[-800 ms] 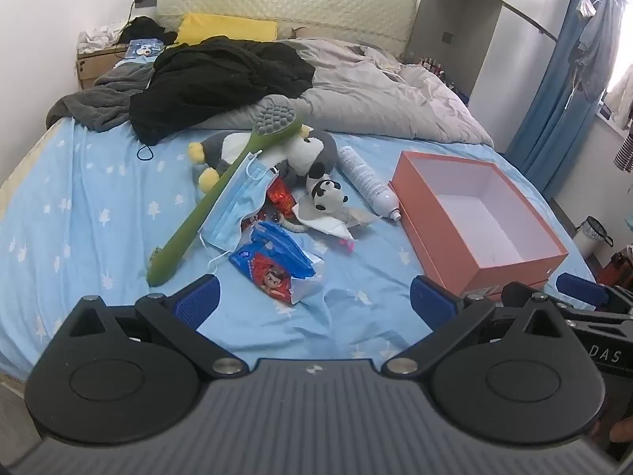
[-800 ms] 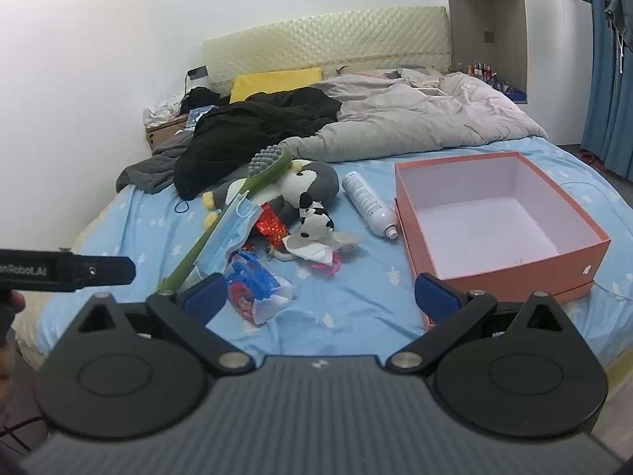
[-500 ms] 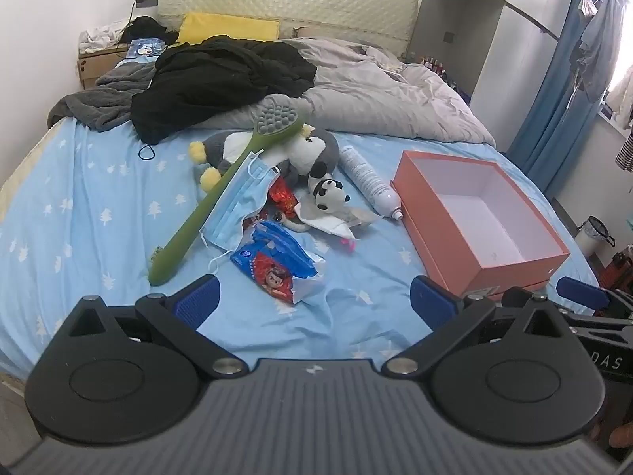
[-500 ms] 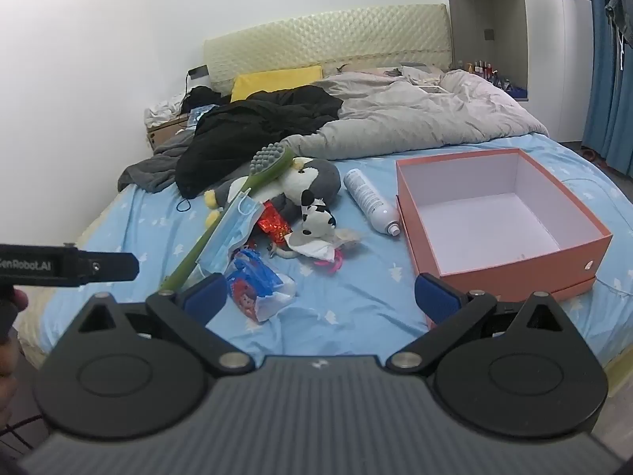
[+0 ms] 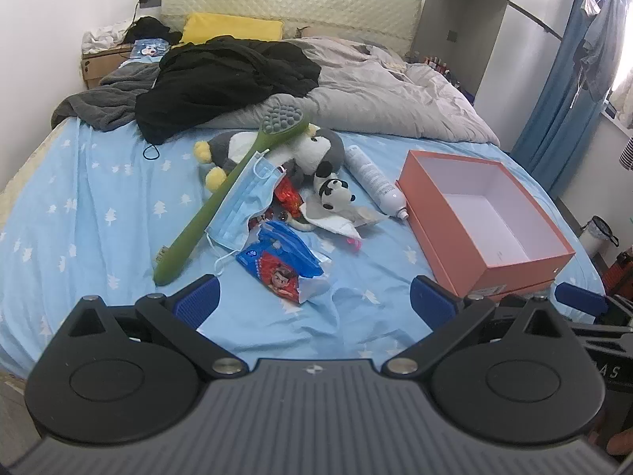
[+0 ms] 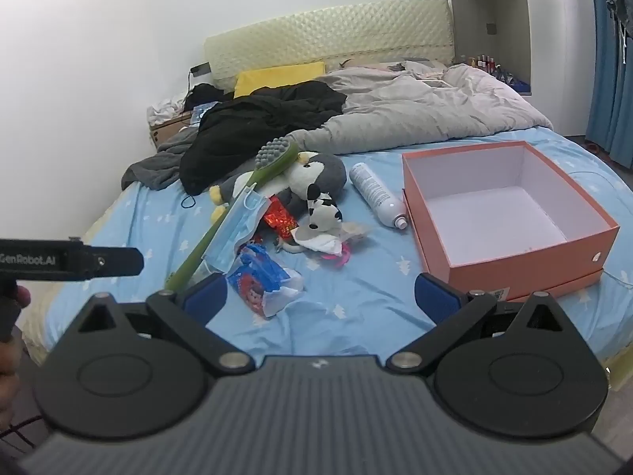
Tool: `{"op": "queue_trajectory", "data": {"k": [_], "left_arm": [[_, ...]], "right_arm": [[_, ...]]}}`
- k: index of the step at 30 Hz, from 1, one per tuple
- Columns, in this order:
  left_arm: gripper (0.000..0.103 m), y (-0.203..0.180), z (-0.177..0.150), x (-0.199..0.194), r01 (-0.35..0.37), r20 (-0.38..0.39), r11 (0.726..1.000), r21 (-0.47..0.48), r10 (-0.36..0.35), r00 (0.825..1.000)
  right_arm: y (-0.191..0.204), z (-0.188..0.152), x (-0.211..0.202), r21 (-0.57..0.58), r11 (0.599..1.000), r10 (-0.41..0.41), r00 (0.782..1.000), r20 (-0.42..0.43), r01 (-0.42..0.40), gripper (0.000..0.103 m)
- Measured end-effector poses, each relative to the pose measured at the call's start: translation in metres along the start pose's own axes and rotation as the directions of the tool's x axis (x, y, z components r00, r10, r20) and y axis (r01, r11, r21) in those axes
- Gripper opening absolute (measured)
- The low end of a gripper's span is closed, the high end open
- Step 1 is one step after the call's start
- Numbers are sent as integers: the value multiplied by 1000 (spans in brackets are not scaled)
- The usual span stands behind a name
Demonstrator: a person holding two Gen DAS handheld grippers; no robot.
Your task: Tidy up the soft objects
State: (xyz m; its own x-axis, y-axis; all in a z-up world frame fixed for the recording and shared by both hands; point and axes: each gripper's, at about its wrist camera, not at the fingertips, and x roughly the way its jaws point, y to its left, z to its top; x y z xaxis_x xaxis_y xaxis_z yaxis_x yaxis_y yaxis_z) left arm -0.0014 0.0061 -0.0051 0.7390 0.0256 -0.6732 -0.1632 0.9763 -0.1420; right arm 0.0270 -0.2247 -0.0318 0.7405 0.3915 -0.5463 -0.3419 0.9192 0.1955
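Note:
A heap lies mid-bed: a grey penguin plush (image 5: 316,150) (image 6: 316,172), a small black-and-white plush (image 5: 334,194) (image 6: 322,211), a blue face mask (image 5: 245,202) (image 6: 239,229), a blue-red snack bag (image 5: 281,267) (image 6: 261,281), and a long green brush (image 5: 221,202) (image 6: 233,206) across them. An open orange box (image 5: 510,261) (image 6: 514,265) stands empty to the right. My left gripper (image 5: 314,303) is open and empty, short of the snack bag. My right gripper (image 6: 320,297) is open and empty, between the bag and the box.
A white spray can (image 5: 376,180) (image 6: 378,196) lies between the heap and the box. A black garment (image 5: 221,79), a grey duvet (image 5: 387,95) and a yellow pillow (image 5: 233,27) cover the far bed. Blue curtains (image 5: 561,91) hang right. The left gripper's body shows in the right wrist view (image 6: 71,263).
Both views have crept slightly closer to the heap and box. Both grippers stay open and empty; nothing on the bed has moved.

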Motion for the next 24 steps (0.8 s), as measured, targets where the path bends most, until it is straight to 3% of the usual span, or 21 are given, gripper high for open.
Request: {"op": "queue_trajectory", "data": {"k": [24], "left_arm": [[103, -2, 1, 0, 3, 7, 1000, 5, -3, 1000]], "right_arm": [[1, -1, 1, -6, 1000, -2, 1000, 9, 2, 103]]}}
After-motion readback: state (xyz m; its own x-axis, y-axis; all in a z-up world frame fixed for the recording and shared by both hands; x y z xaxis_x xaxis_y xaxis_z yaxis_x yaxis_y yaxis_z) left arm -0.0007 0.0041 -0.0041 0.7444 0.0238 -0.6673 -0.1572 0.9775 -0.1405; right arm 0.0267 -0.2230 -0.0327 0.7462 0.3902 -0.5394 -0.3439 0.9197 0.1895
